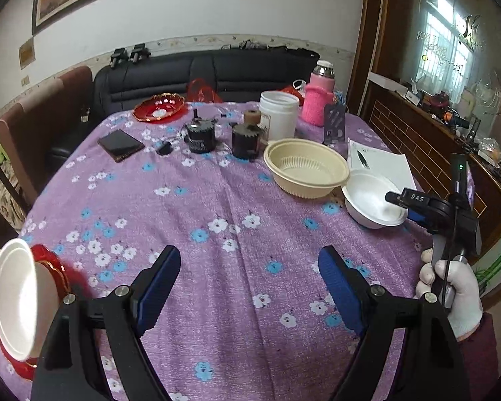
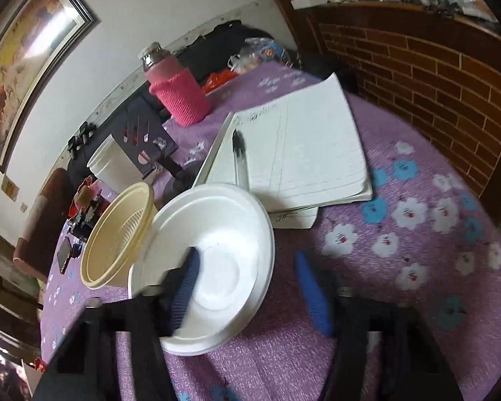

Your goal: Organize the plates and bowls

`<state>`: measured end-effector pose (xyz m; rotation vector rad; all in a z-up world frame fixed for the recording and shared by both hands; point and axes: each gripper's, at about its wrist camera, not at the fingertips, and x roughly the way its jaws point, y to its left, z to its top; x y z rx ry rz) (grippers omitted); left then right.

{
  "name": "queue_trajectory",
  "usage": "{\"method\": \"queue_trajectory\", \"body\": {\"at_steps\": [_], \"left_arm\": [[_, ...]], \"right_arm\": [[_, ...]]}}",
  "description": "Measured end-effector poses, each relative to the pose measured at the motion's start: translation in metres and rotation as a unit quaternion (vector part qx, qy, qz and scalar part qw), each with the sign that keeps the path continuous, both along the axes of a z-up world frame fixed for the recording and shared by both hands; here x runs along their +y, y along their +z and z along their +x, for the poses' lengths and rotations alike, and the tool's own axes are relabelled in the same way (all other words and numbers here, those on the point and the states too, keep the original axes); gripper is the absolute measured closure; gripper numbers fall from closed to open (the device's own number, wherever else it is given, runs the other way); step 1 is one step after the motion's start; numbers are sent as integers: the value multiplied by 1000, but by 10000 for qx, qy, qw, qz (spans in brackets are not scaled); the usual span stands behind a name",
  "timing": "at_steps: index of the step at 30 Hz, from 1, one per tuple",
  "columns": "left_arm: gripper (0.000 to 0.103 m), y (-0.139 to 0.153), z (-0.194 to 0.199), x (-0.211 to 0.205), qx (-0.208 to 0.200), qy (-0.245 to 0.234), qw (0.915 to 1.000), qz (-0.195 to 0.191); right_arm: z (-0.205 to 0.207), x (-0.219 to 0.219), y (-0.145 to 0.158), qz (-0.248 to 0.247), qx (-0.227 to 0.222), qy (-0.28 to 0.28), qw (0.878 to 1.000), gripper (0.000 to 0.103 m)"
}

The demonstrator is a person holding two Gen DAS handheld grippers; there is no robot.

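A white bowl [image 2: 217,260] sits on the counter [image 2: 417,250] draped in a purple flowered cloth, touching a cream bowl [image 2: 117,234] and just beside a notebook [image 2: 300,153] with a pen [image 2: 238,153]. The right tongs [image 2: 250,287] straddle the white bowl's near rim, one blue finger inside, one outside, a visible gap on the outer side. The left tongs [image 1: 250,287] stand wide open and empty above bare cloth. At that view's left edge, another white bowl [image 1: 16,297] rests on a red plate [image 1: 50,264].
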<state>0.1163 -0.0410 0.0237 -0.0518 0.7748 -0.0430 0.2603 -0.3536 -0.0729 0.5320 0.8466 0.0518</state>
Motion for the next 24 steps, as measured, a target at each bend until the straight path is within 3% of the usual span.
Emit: {"method": "queue_trajectory", "body": {"at_steps": [7,9,11,12,14,16,18,19,24], "left_arm": [[19,-2,2,-2,42,-20,10000,26],[19,-1,3,1,37,11,10000,32],[19,-2,7,2,59,26,10000,48],[19,-3,10,2,93,20,9999,43],[19,-5,13,2,133,10,9999,11],[19,-7,17,0,159,-17,9999,19],[19,-11,22,-3,181,-39,9998,71],[19,-13,26,-6,206,-58,9997,98],[19,-17,46,-20,209,-9,9996,209]], "right_arm": [[-13,9,4,718,326,768,9939,88],[-14,20,4,744,500,1315,9873,87],[-12,32,-7,1139,757,1942,9714,85],[-12,34,-13,1273,772,1983,9688,85],[-12,36,-13,1010,636,1830,9758,85],[-13,33,-9,806,448,1713,9809,77],[-17,25,-5,914,249,1553,9833,49],[-19,20,-3,979,146,1431,9847,44],[-21,7,2,892,-46,1082,9901,42]]}}
